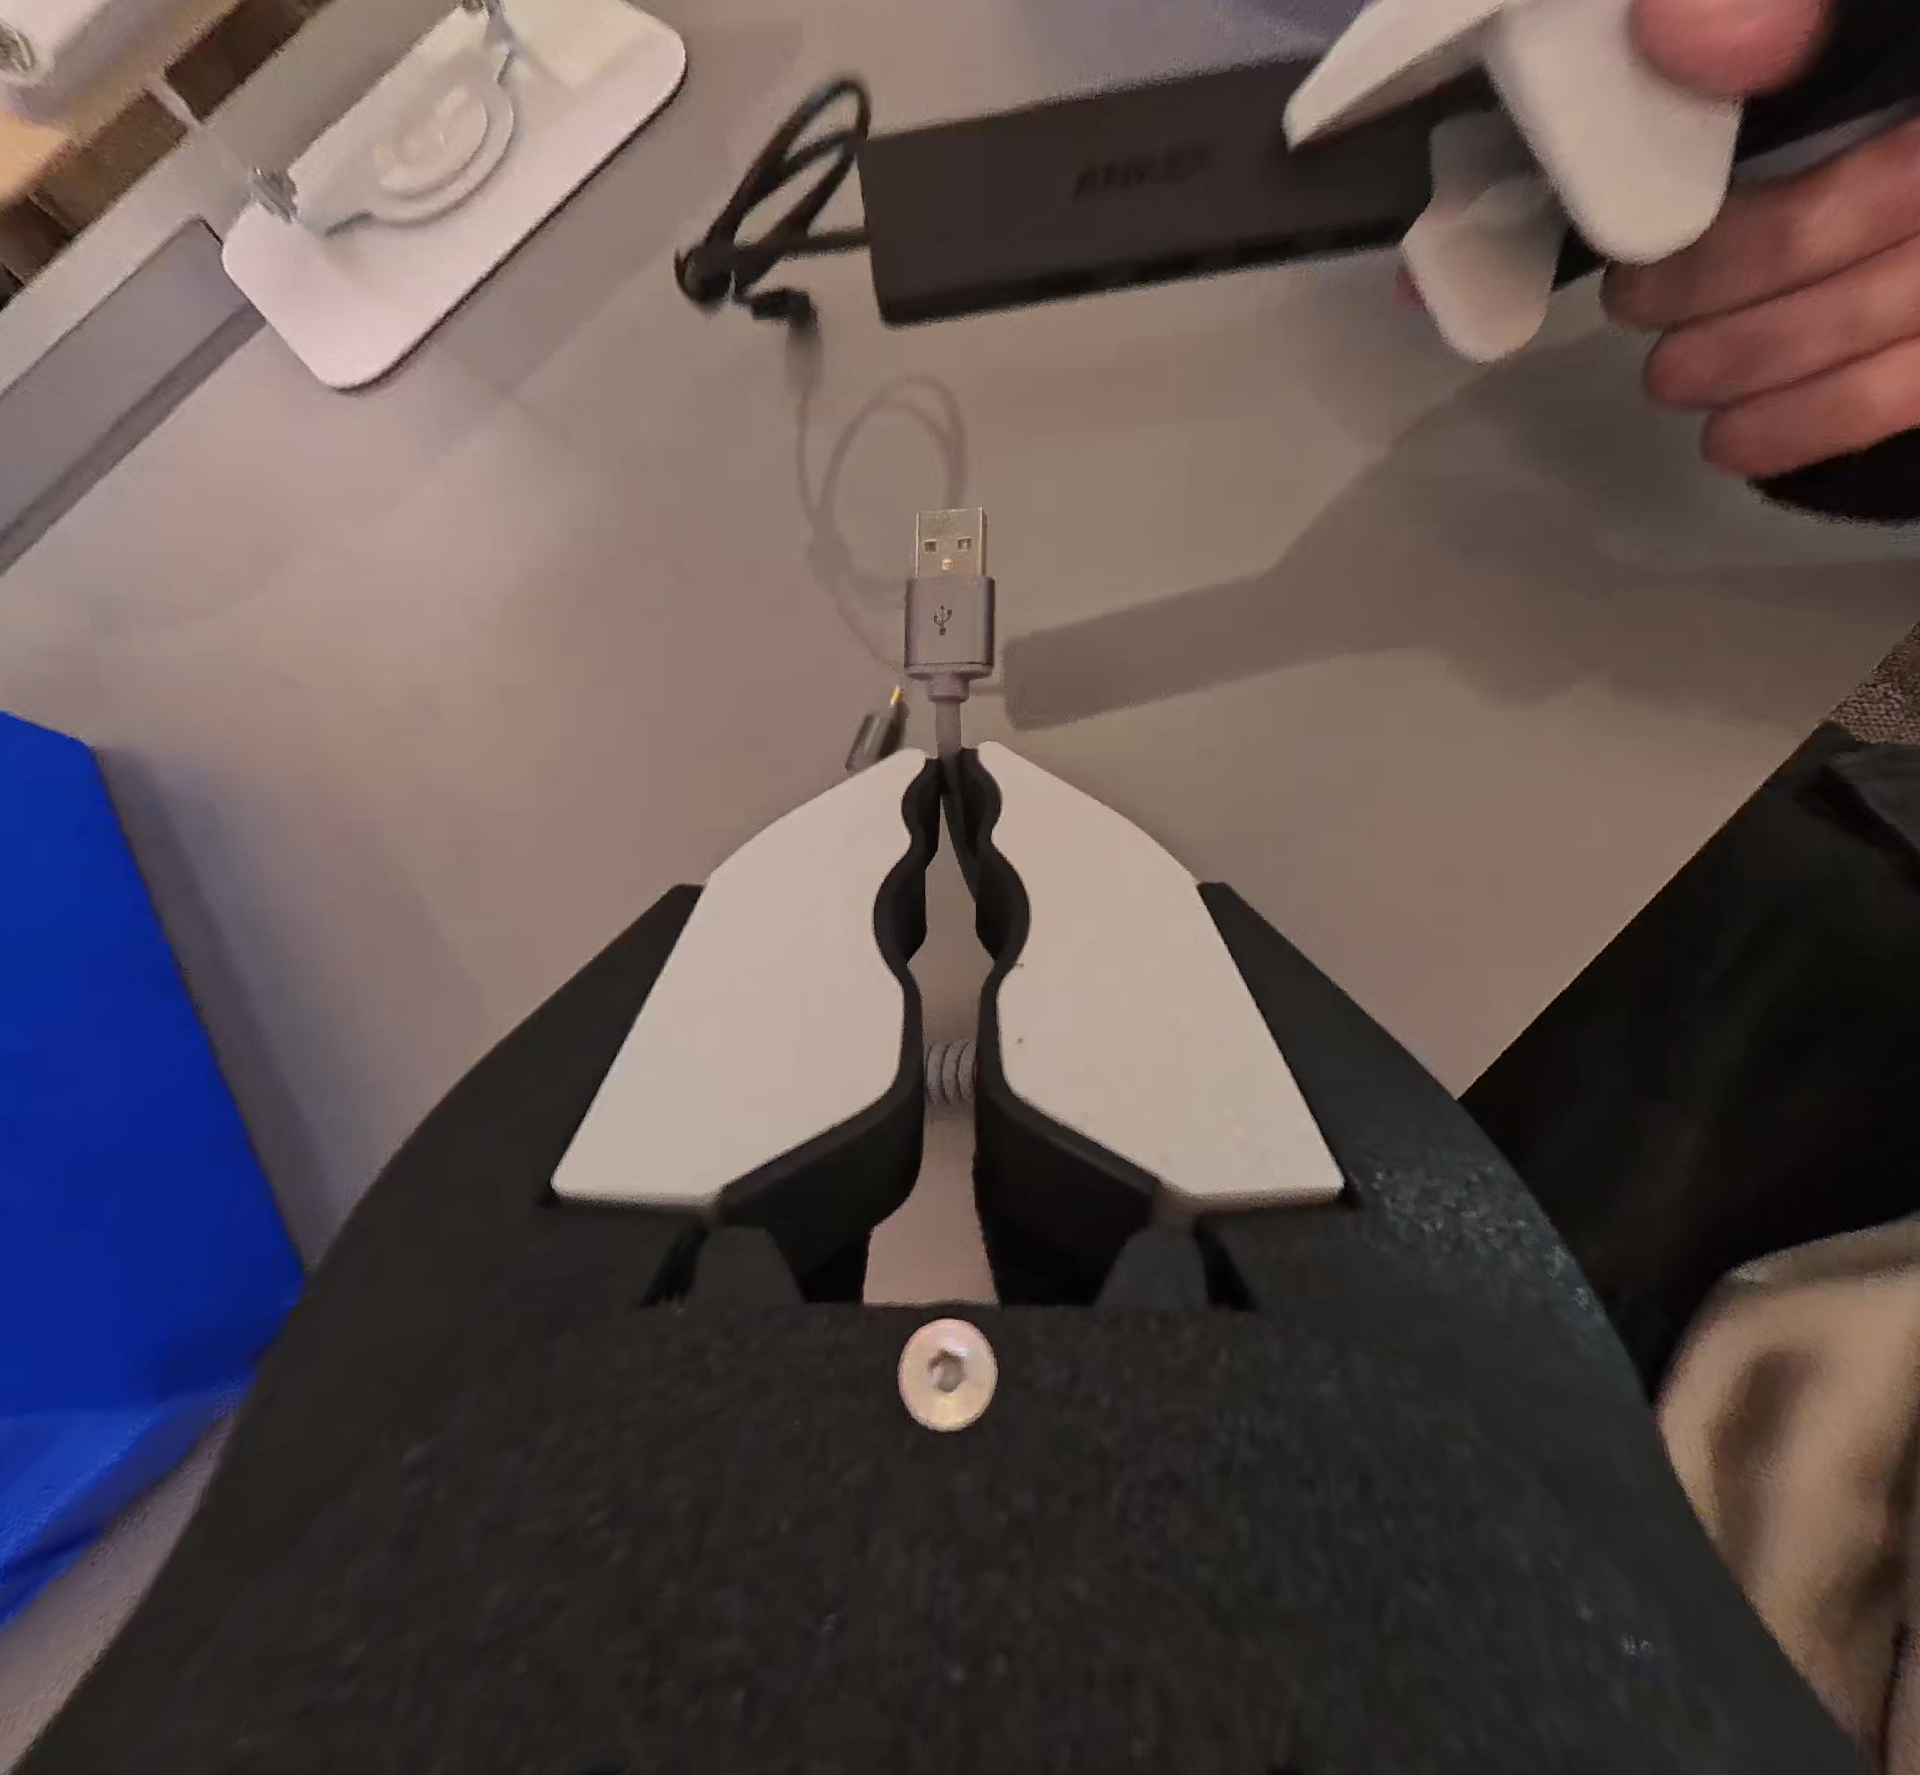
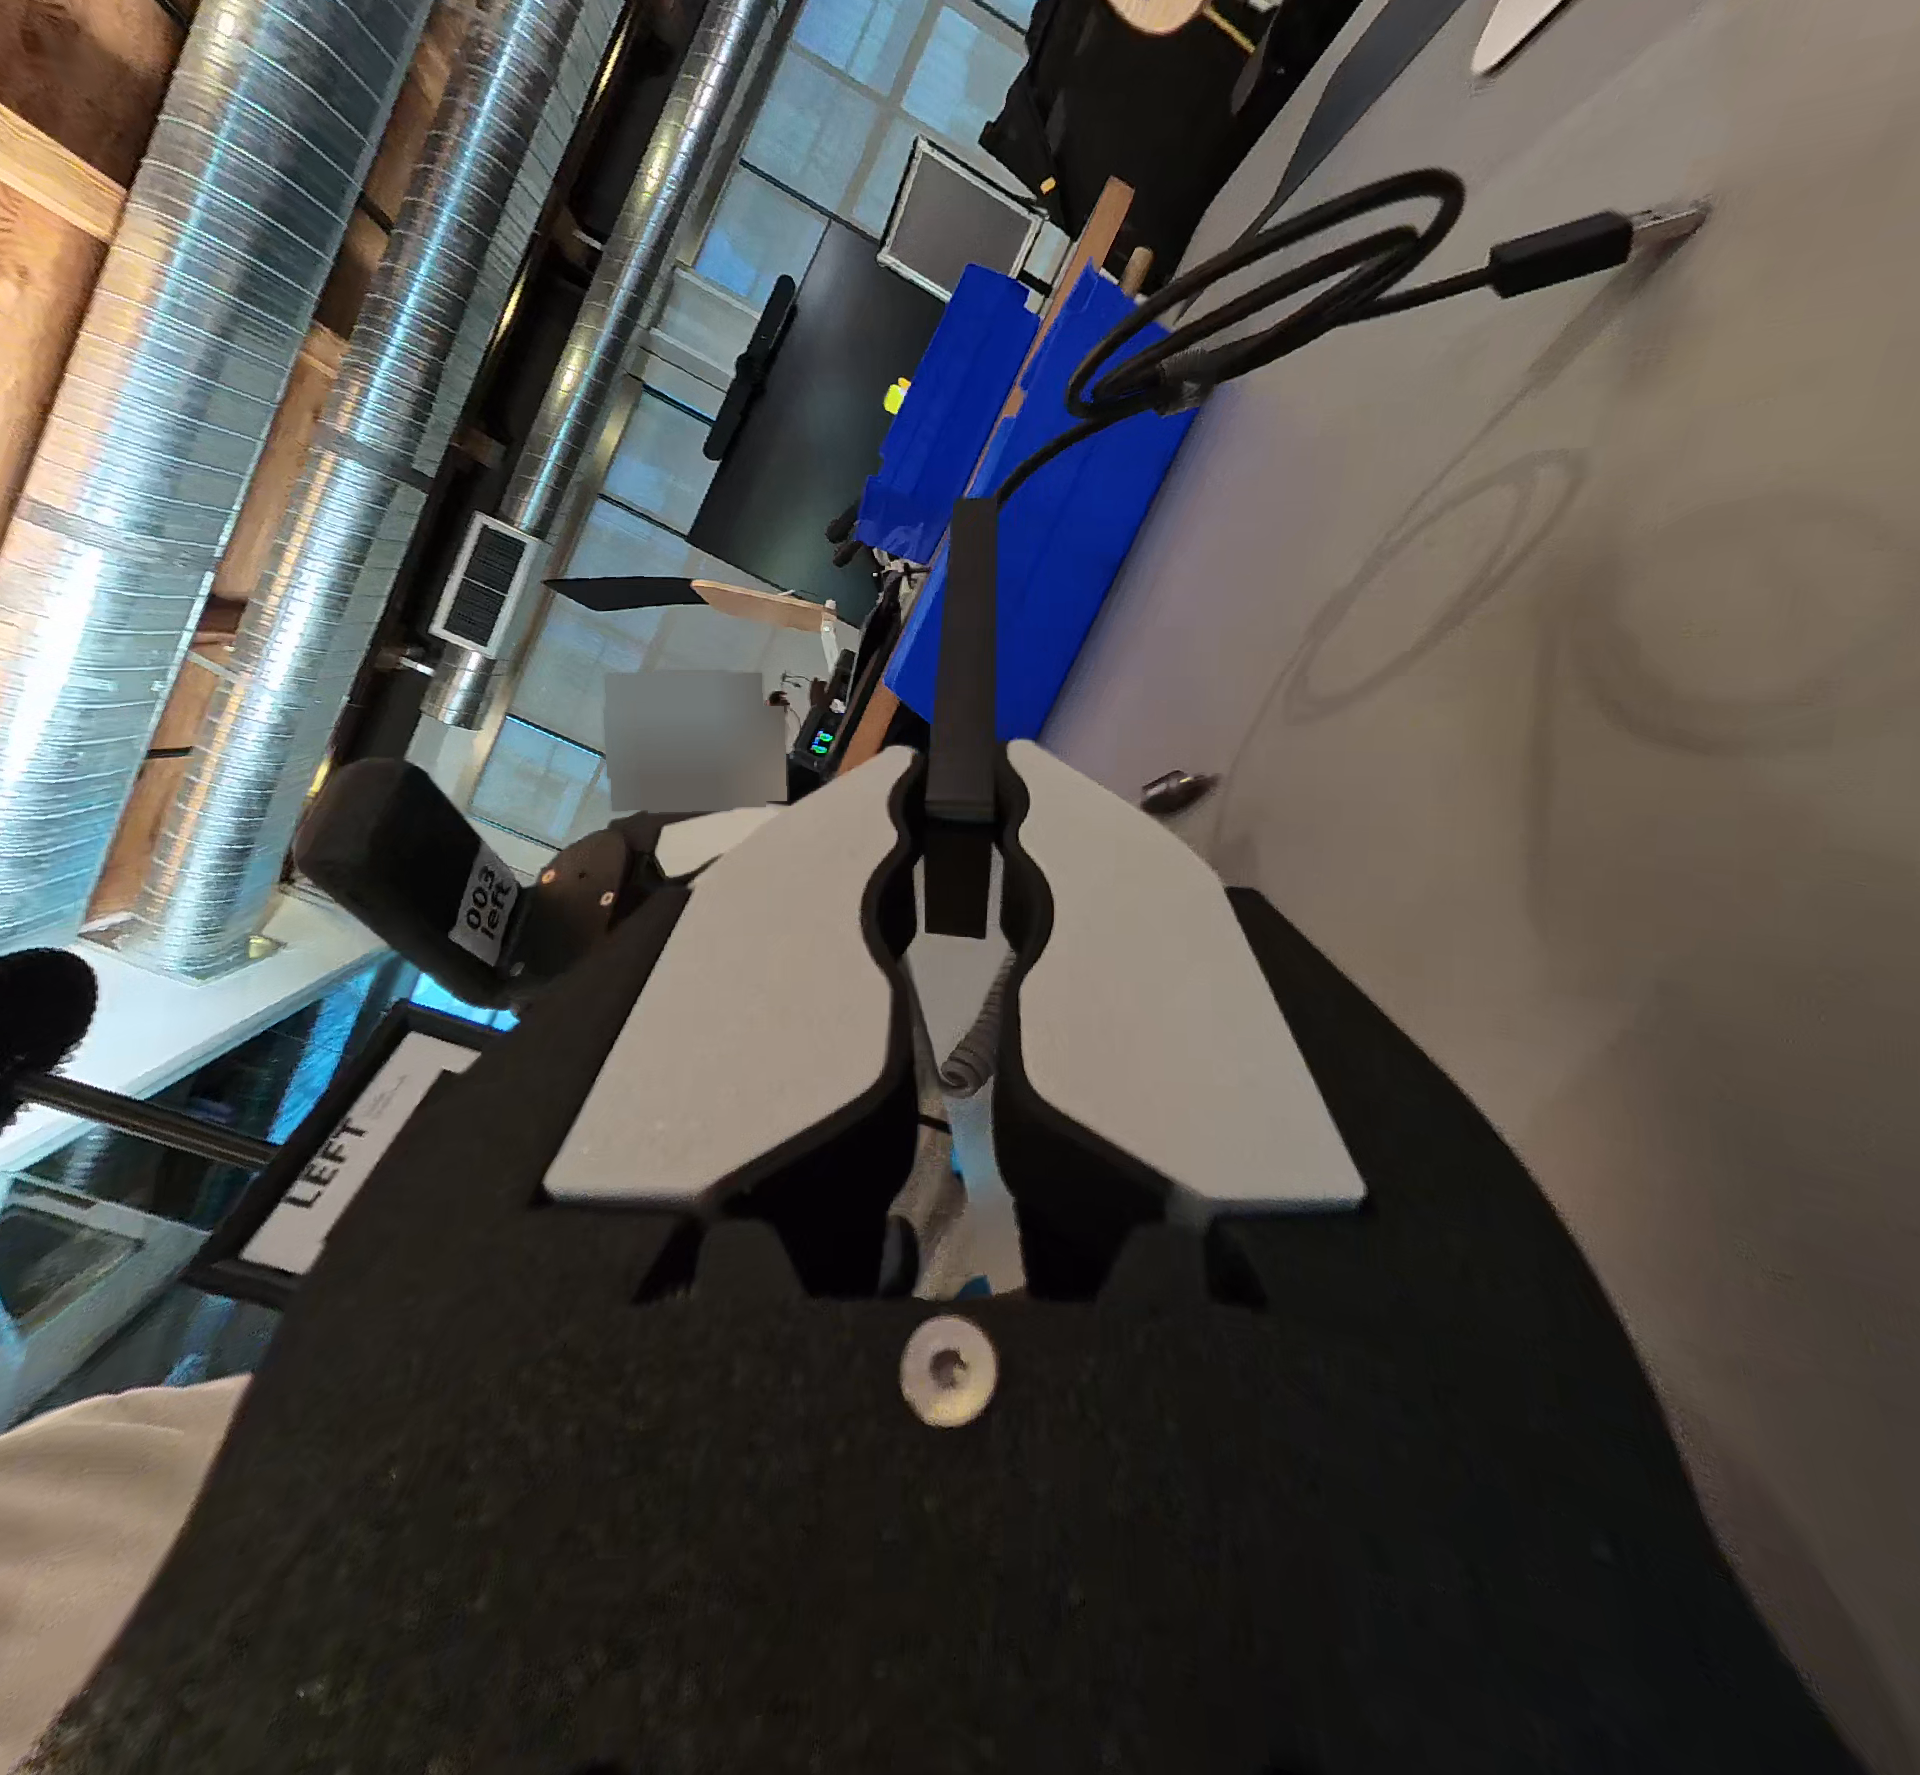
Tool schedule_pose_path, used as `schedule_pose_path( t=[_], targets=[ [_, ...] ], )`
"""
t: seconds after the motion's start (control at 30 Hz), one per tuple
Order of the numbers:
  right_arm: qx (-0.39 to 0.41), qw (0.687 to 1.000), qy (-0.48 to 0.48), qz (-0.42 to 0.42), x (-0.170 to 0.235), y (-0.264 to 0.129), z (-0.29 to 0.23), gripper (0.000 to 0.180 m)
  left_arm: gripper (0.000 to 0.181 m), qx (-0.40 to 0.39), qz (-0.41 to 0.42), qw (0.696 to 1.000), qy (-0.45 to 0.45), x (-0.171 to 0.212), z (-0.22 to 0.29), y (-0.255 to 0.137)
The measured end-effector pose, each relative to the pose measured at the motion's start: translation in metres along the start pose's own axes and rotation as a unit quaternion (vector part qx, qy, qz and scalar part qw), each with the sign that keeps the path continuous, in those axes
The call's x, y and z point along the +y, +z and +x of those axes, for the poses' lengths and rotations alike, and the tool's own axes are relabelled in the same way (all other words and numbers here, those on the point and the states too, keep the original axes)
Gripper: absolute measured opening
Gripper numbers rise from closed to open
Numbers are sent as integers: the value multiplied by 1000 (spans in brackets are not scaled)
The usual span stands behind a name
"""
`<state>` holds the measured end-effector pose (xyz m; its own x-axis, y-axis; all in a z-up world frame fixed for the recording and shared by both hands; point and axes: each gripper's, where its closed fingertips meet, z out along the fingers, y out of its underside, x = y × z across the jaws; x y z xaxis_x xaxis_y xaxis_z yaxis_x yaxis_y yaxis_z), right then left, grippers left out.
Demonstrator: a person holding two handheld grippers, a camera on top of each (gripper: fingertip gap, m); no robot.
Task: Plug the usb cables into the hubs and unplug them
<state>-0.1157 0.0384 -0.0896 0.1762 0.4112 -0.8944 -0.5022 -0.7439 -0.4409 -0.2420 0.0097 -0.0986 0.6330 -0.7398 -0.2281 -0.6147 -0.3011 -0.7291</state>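
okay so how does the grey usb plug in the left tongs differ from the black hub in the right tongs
The grey plug is small, with bare metal at its tip; the black hub is a long, dark bar. The left tongs pinch the cord just behind the plug, while the right tongs clamp the hub's own end. Both are held off the table.

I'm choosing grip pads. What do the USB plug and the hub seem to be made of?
USB plug: bare shiny metal tip, judging by its glint; grey sleeve behind it looks like brushed metal, possibly plastic. Hub: matte black, probably plastic, with no glare.
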Motion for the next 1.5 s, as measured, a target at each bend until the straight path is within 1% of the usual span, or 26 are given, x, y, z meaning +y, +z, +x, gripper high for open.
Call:
schedule_pose_path(
  t=[0.23,0.4,0.87,1.17,1.5],
  targets=[
    [-11,1000,26,11,11,12,-5,11,3,0,-1,1000,-14,-16,1,13],
    [-28,998,51,13,14,15,-8,11,3,-10,-6,1000,4,-18,12,27],
    [-18,999,41,14,14,14,-5,11,3,-19,-8,1000,-10,-23,13,34],
    [-13,999,47,22,15,15,-2,11,3,-56,-6,998,-20,-22,13,41],
    [-12,999,39,13,17,15,-3,11,3,-51,-10,998,-39,-21,11,46]
  ],
)
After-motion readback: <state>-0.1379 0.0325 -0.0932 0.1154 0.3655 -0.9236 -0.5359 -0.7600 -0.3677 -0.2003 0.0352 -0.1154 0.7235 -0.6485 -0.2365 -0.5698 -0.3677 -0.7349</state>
